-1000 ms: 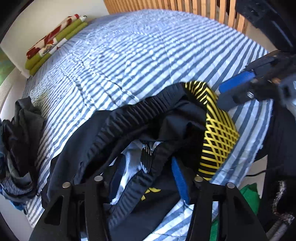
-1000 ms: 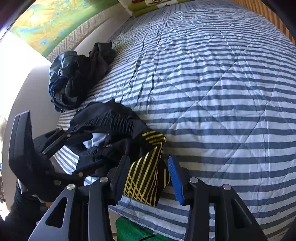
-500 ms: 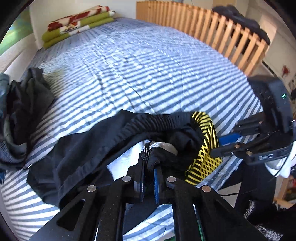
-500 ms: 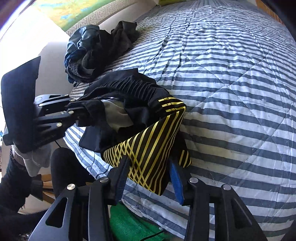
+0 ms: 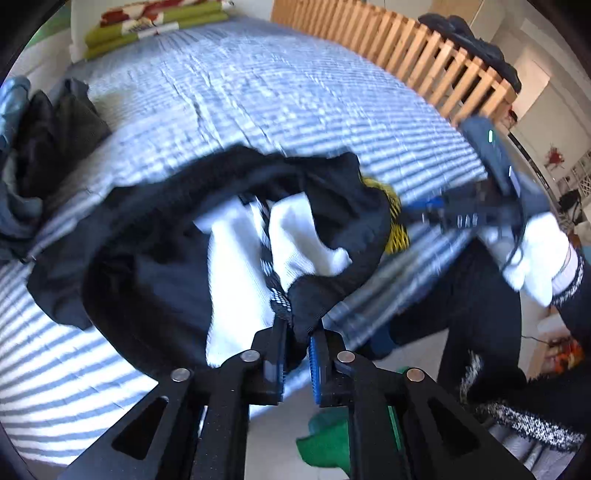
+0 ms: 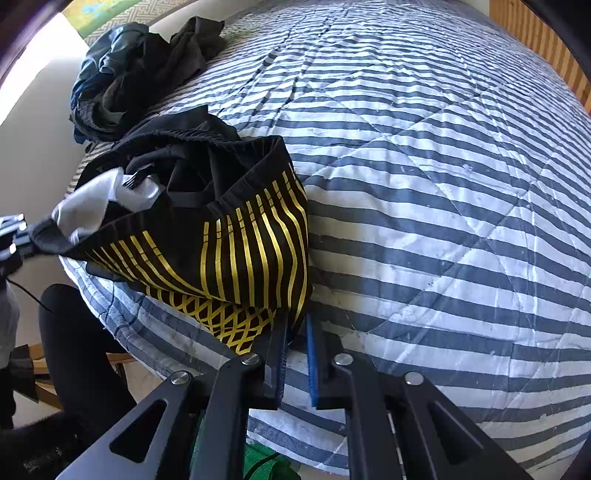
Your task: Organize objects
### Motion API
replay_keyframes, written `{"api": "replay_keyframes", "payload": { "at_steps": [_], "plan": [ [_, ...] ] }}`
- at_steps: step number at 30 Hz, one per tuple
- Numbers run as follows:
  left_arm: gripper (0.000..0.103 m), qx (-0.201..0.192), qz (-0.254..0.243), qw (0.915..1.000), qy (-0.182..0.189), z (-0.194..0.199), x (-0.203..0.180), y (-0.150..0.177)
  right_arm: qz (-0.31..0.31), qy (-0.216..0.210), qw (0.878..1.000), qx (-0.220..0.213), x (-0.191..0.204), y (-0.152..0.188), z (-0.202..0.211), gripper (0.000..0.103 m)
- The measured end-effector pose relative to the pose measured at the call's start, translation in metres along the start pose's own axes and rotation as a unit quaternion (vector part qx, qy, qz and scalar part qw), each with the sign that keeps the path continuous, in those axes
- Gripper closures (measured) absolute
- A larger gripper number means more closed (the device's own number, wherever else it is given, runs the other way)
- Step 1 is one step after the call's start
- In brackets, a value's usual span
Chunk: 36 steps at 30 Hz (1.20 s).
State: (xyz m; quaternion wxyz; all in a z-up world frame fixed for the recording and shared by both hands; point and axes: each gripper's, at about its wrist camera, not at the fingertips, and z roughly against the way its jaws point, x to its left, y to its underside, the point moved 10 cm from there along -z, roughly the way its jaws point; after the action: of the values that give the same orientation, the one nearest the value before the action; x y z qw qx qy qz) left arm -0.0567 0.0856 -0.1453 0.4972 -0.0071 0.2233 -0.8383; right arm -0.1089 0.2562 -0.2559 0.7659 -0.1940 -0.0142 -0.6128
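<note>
A pair of black shorts (image 5: 155,258) with a white lining and yellow line pattern (image 6: 236,251) hangs over the near edge of the striped bed (image 6: 443,184). My left gripper (image 5: 298,332) is shut on the black waistband beside the drawstring. My right gripper (image 6: 295,325) is shut on the yellow-patterned edge of the shorts. The shorts are stretched between the two grippers. The right gripper also shows in the left wrist view (image 5: 436,210), and the left gripper at the left edge of the right wrist view (image 6: 16,236).
A heap of dark clothes (image 6: 140,70) lies at the bed's far left. Folded green and red blankets (image 5: 147,22) sit at the head. A wooden slatted rail (image 5: 424,55) runs along the far side. Green cloth (image 5: 328,439) lies on the floor below.
Both grippers have closed on the shorts, left first, then right. They have pulled apart and lifted, so the shorts open up and show the white lining.
</note>
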Motion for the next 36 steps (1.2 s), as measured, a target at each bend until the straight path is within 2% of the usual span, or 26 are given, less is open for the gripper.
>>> {"api": "replay_keyframes", "payload": {
  "at_steps": [2, 4, 7, 9, 11, 13, 16, 18, 21, 23, 24, 25, 27, 29, 30, 33, 36],
  "plan": [
    [0.078, 0.002, 0.010, 0.9998, 0.014, -0.001, -0.003, 0.007, -0.015, 0.000, 1.000, -0.011, -0.002, -0.004, 0.011, 0.074],
    [0.066, -0.008, 0.016, 0.9998, 0.010, 0.008, 0.002, 0.011, -0.022, 0.006, 0.999, -0.039, -0.003, -0.012, 0.029, 0.068],
    [0.060, -0.032, 0.034, 0.9989, -0.009, 0.028, 0.019, 0.012, -0.027, -0.016, 0.997, -0.066, 0.010, -0.022, 0.052, 0.064],
    [0.057, -0.055, 0.050, 0.9963, -0.044, 0.044, 0.043, 0.007, -0.035, -0.042, 0.996, -0.071, 0.024, -0.029, 0.060, 0.057],
    [0.056, -0.066, 0.073, 0.9908, -0.093, 0.054, 0.073, 0.004, -0.037, -0.049, 0.996, -0.063, 0.039, -0.036, 0.056, 0.053],
    [0.056, -0.066, 0.083, 0.9864, -0.125, 0.056, 0.097, 0.000, -0.029, -0.030, 0.998, -0.051, 0.051, -0.042, 0.043, 0.053],
    [0.056, -0.055, 0.085, 0.9834, -0.151, 0.047, 0.123, -0.008, -0.013, -0.006, 0.999, -0.032, 0.066, -0.049, 0.020, 0.052],
    [0.056, -0.040, 0.065, 0.9817, -0.175, 0.030, 0.130, -0.017, -0.002, 0.020, 1.000, -0.019, 0.071, -0.048, 0.002, 0.052],
    [0.056, -0.019, 0.043, 0.9819, -0.183, 0.008, 0.138, -0.023, 0.021, 0.064, 0.998, -0.008, 0.066, -0.038, -0.012, 0.052],
    [0.066, -0.012, 0.037, 0.9808, -0.191, -0.006, 0.143, -0.027, 0.023, 0.074, 0.997, -0.006, 0.057, -0.033, -0.011, 0.052],
    [0.080, -0.009, 0.040, 0.9804, -0.192, -0.011, 0.145, -0.028, 0.016, 0.076, 0.997, -0.005, 0.050, -0.031, -0.010, 0.052],
    [0.090, -0.007, 0.049, 0.9808, -0.188, -0.014, 0.147, -0.028, 0.006, 0.076, 0.997, -0.004, 0.042, -0.030, -0.007, 0.053],
    [0.095, -0.011, 0.062, 0.9811, -0.183, -0.014, 0.151, -0.029, -0.013, 0.073, 0.997, -0.006, 0.027, -0.027, -0.001, 0.062],
    [0.097, -0.020, 0.069, 0.9810, -0.180, -0.010, 0.153, -0.029, -0.031, 0.068, 0.997, -0.004, 0.013, -0.023, 0.004, 0.083],
    [0.097, -0.024, 0.070, 0.9807, -0.181, -0.007, 0.153, -0.029, -0.041, 0.063, 0.997, -0.003, 0.008, -0.022, 0.005, 0.087],
    [0.097, -0.036, 0.081, 0.9815, -0.170, 0.004, 0.154, -0.027, -0.060, 0.058, 0.996, -0.006, -0.005, -0.021, 0.008, 0.090],
    [0.097, -0.032, 0.088, 0.9815, -0.167, 0.007, 0.156, -0.022, -0.059, 0.051, 0.997, -0.008, -0.006, -0.025, 0.007, 0.089]
  ]
}}
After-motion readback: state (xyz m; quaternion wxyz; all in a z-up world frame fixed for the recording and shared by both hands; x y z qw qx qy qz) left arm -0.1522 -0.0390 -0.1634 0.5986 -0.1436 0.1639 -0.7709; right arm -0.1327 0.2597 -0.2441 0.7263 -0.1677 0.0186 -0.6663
